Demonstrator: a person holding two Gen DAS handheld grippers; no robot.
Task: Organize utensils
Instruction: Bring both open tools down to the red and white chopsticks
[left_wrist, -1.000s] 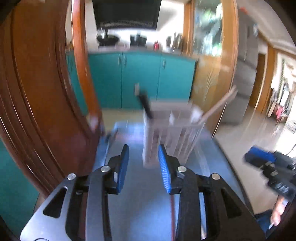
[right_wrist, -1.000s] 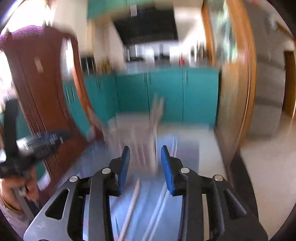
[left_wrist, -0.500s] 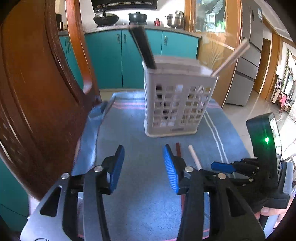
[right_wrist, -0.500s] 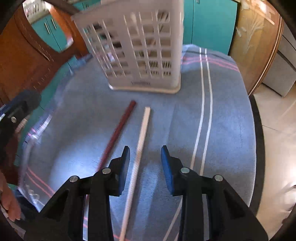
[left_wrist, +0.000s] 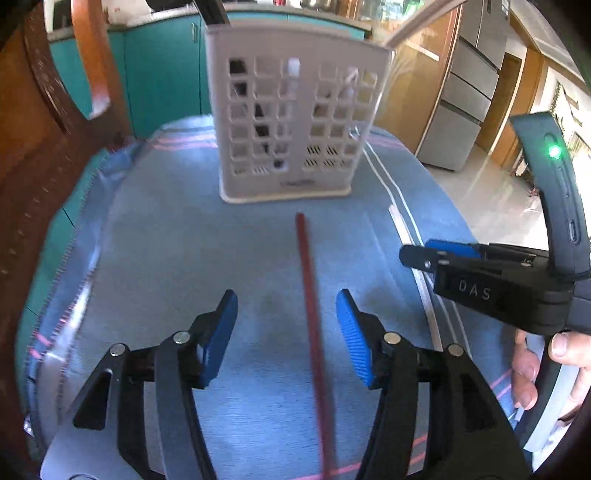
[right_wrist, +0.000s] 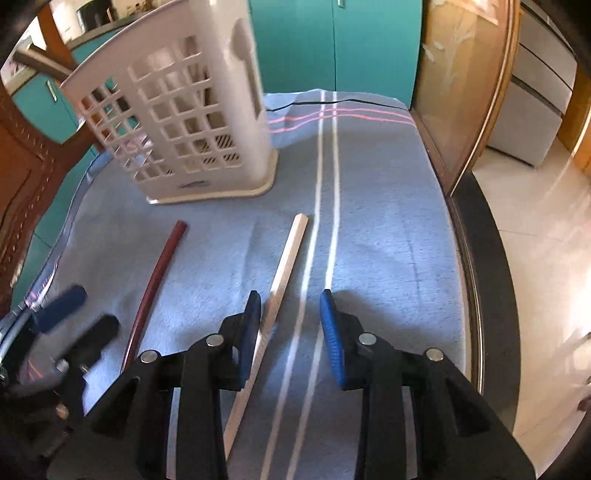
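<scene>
the left gripper (left_wrist: 286, 336) has its fingers spread wide and holds nothing. the dark red chopstick (left_wrist: 310, 314) lies flat on the blue cloth (left_wrist: 166, 258) and passes between the two fingers, nearer to the one on the 3 o'clock side; whether a pad touches it i cannot tell. its far tip points to 12 o'clock, toward the white utensil basket (left_wrist: 295, 122), and stops just before the base of the basket.

the right gripper (right_wrist: 290, 332) is also apart, a little narrower, and empty. the pale wooden chopstick (right_wrist: 284, 266) lies on the cloth and runs from 12 o'clock down to 6 o'clock, where it goes under the finger on the 9 o'clock side, so it is not yet between the fingers. the red one is seen here too, at 9 o'clock of the pale one, well apart. the basket stands upright at 11 o'clock and already has some long pieces inside.

in my judgement both sticks are light, thin and stiff, and smooth enough to slip or turn in the pads. they lie low on soft cloth, so the fingers must come down close to the fabric. i would take each one near the middle, across its length, so it does not tip when it is lifted to the basket.
</scene>
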